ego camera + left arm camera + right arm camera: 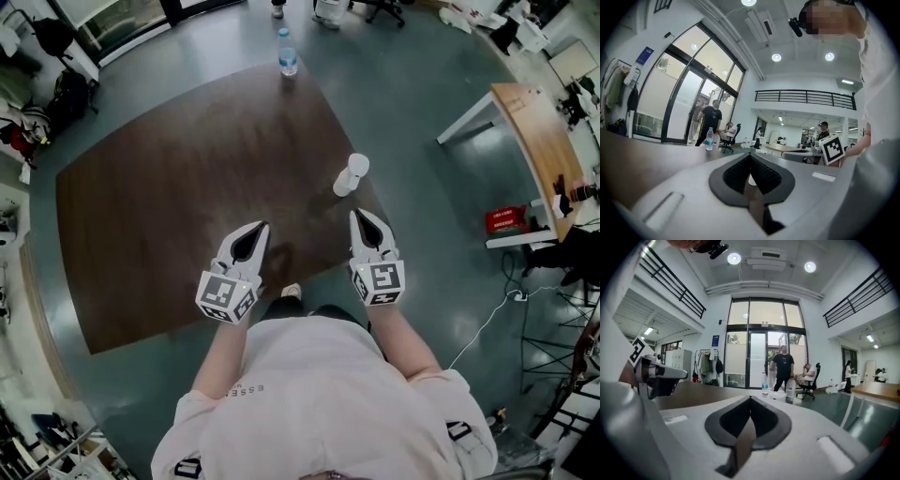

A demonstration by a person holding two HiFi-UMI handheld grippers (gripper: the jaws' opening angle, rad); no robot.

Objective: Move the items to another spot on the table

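Dark brown tabletop [169, 206] on a grey-green floor [422, 84], office clutter round the edges, a wooden desk [539, 131] off to the right. Head view: water bottle [288, 58] upright at the far edge. White container [352, 174] upright near the right edge, just ahead of the right gripper [361, 216]. Left gripper [260, 226] beside it over the near edge. Both pairs of fingers are pressed together, nothing held. Left gripper view: fingers meet tip to tip, empty; water bottle far off, left of centre. Glass doors [684, 93] and a balcony railing [806, 96] behind. Right gripper view: fingers together, empty. Water bottle and what looks like the white container stand ahead, slightly right of the tips. A person in black [782, 366] stands by the doors. Judgement: nothing grasped yet, and the white container is the nearest pick. Spread the right fingers wide before reaching, come in level and take it mid-body. It's tall and narrow, so a nudge could tip it. Lift clear, then set it on bare tabletop to the left, away from the edge.
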